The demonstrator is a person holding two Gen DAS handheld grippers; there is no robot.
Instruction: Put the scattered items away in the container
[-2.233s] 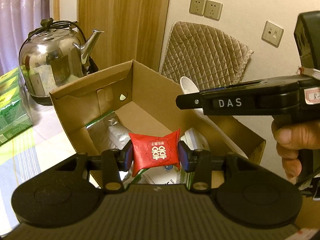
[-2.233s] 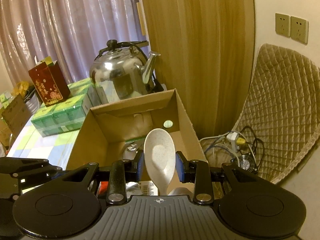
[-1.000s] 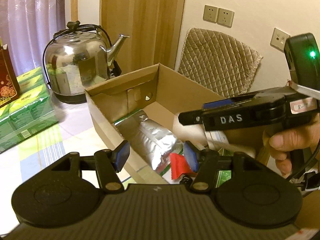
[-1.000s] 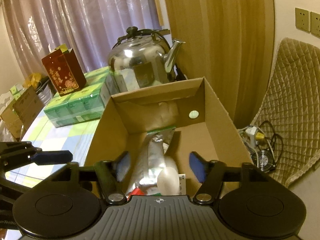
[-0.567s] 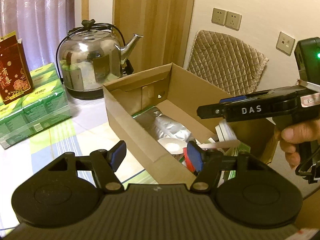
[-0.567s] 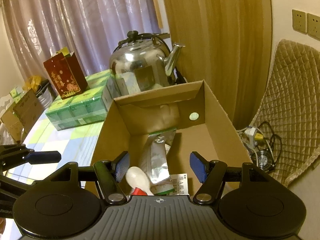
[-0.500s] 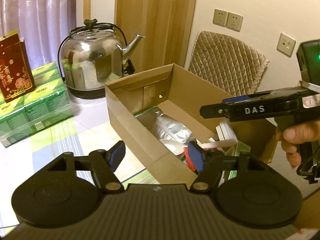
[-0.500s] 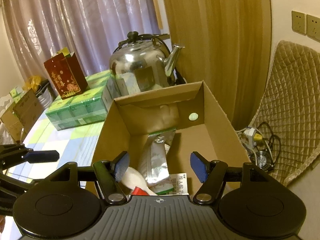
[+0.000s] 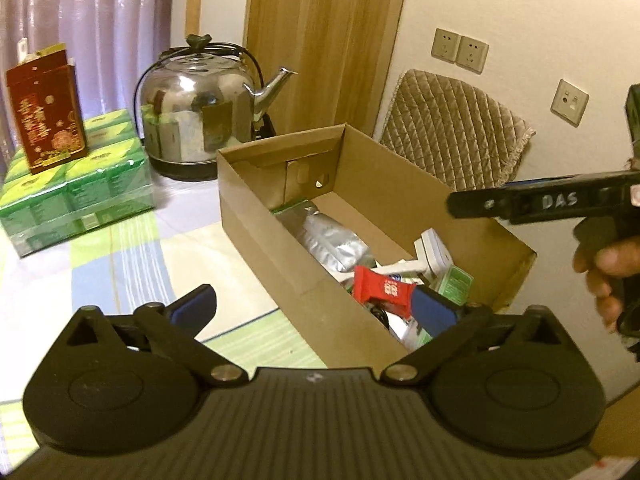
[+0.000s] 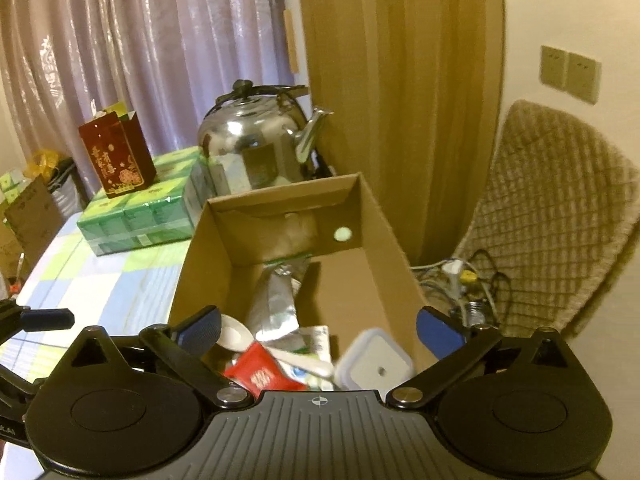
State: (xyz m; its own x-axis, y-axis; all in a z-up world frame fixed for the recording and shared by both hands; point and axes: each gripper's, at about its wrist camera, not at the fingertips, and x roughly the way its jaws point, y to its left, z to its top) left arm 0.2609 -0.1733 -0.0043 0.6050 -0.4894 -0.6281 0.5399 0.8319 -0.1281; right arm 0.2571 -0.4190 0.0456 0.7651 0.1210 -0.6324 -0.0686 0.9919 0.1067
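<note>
An open cardboard box (image 10: 384,248) sits on a checked tablecloth (image 9: 120,248), holding the gathered items. In the right wrist view, a red packet (image 10: 260,374) lies at the box's near end, just ahead of the left fingertip of the right gripper (image 10: 318,330). A white spoon (image 10: 244,336) lies beside and partly behind the packet, a silver foil pouch (image 10: 274,304) stretches away down the middle, and a white lidded container (image 10: 374,364) rests nearer the right fingertip. The right gripper's fingers are spread wide and hold nothing.

In the left wrist view, the left gripper (image 9: 312,308) is likewise spread wide and empty. Its right fingertip sits over the box's near end, just beside the red packet; its left fingertip is over the tablecloth outside the box. A hand (image 9: 608,276) grips the other tool at the right edge.

Beyond the box stand a steel kettle (image 9: 200,108), green tissue packs (image 9: 76,196) and a red gift bag (image 9: 44,108) on top of them.
</note>
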